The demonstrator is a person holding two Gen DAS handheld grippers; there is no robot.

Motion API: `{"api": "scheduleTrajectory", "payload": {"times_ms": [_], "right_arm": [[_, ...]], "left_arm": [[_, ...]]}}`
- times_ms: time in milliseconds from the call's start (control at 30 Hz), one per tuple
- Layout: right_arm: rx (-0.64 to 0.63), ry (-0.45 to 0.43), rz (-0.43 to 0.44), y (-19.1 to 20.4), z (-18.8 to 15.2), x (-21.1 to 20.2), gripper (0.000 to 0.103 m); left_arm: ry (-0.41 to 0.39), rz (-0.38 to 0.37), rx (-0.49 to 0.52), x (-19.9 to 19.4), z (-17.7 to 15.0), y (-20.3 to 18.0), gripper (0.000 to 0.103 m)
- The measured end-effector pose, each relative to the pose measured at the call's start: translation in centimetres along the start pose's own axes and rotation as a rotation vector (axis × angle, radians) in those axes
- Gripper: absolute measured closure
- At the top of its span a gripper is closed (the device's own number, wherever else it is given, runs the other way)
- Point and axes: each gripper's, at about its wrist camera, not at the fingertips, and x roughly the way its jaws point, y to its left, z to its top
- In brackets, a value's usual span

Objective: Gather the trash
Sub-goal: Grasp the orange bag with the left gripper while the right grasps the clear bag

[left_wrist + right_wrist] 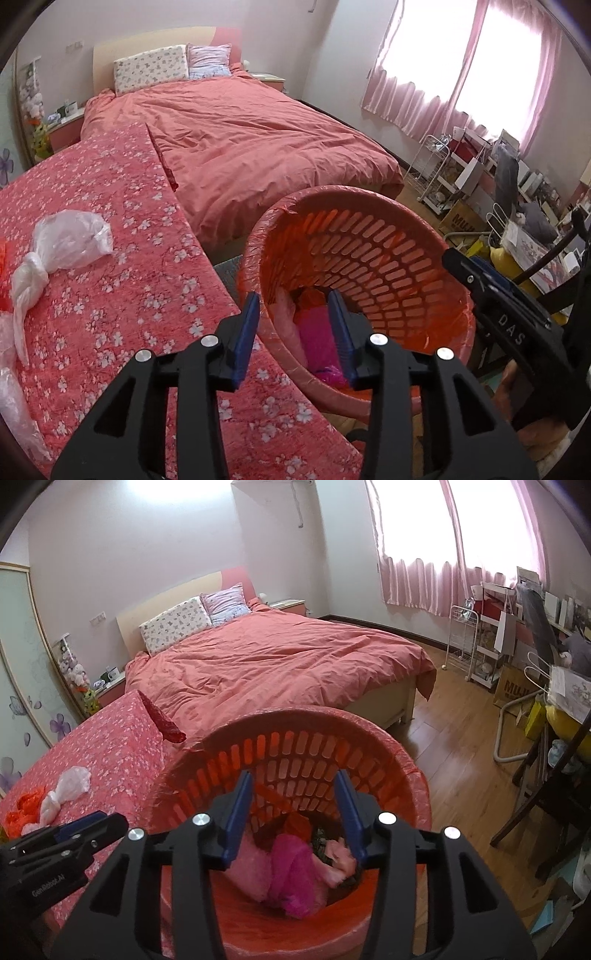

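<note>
An orange slotted trash basket (369, 236) lined with a thin bag stands beside a flowered red surface (110, 206); it also shows in the right wrist view (295, 746). Pink and magenta trash (291, 871) lies in its bottom. A clear knotted plastic bag (59, 251) lies on the surface, seen also in the right wrist view (66, 786). Orange plastic scraps (26, 808) lie next to it. My left gripper (293, 314) is open and empty over the basket's near rim. My right gripper (293, 794) is open and empty above the basket's mouth.
A bed with a salmon duvet (280, 657) lies behind. A white wire rack (465, 642), a cardboard box (513, 690) and cluttered shelves line the right wall under pink curtains. A dark wooden chair (546, 794) stands on the wood floor at right.
</note>
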Motion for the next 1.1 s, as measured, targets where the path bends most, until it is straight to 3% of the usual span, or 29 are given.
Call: {"api": "scheduleTrajectory", "payload": {"times_ms": [200, 400, 600, 833, 1100], "right_arm": [[-0.053, -0.008, 0.002, 1.8, -0.1, -0.8, 0.057], [-0.101, -0.007, 0.044, 4.8, -0.4, -1.5, 0.057], [-0.192, 0.007, 0.130, 10.8, -1.5, -2.5, 0.057], [-0.286, 0.046, 0.241, 19.0, -3.6, -2.9, 0.057], [-0.349, 0.098, 0.332, 27.9, -4.9, -1.3, 0.057]], "left_arm": [[-0.021, 0.022, 0.002, -1.3, -0.3, 0.9, 0.063], [-0.071, 0.092, -0.019, -4.6, -1.1, 3.5, 0.063], [-0.148, 0.180, -0.057, -9.2, -1.7, 7.4, 0.063], [-0.219, 0.296, -0.168, -14.6, -3.7, 14.0, 0.061], [-0.217, 0.439, -0.287, -17.1, -6.0, 21.7, 0.058]]}}
